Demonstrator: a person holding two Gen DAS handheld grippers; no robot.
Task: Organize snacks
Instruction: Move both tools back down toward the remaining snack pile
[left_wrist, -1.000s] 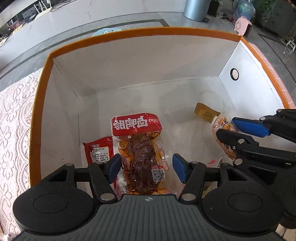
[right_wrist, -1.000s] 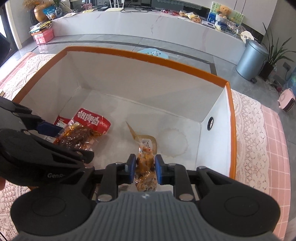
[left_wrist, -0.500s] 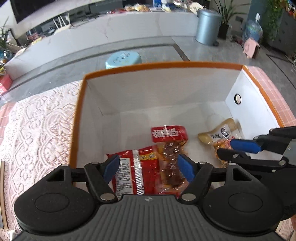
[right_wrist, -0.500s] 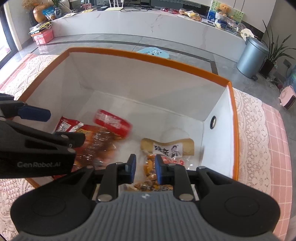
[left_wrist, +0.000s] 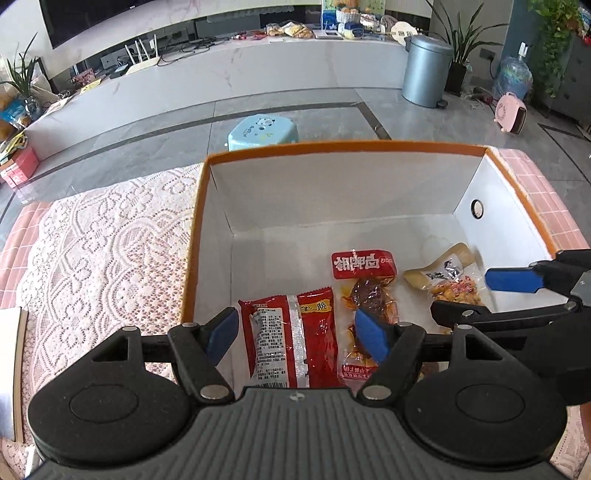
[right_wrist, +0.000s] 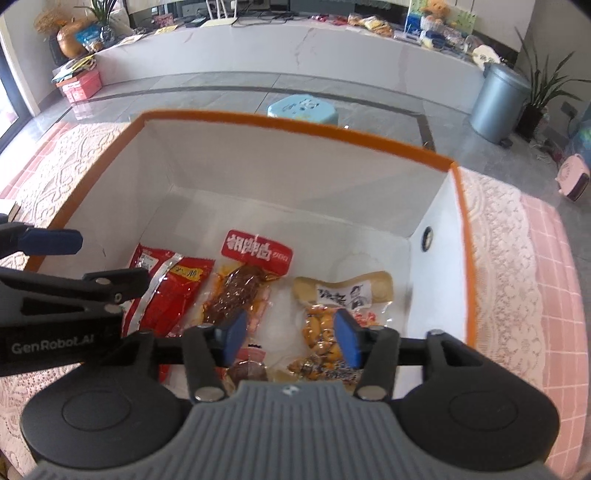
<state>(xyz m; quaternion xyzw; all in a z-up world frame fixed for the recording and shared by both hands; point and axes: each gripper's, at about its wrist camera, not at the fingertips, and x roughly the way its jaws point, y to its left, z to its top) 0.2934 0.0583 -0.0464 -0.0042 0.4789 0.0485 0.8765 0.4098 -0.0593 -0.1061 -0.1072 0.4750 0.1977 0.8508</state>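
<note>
Three snack packets are seen lying side by side on the floor of the orange-rimmed white box (left_wrist: 199, 236): a red packet (left_wrist: 291, 339), a braised-meat packet (left_wrist: 365, 295) and a beige-topped packet (right_wrist: 340, 310). The left gripper (left_wrist: 295, 336) is spread wide and empty. The right gripper (right_wrist: 290, 338), its jaws just opened, is held above the beige-topped packet without pressing it.

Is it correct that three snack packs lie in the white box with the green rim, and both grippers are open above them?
Not quite: the rim of the box is orange, not green, as the right wrist view shows. The rest holds: three packs lie inside, and the left gripper and right gripper are open above them.
</note>
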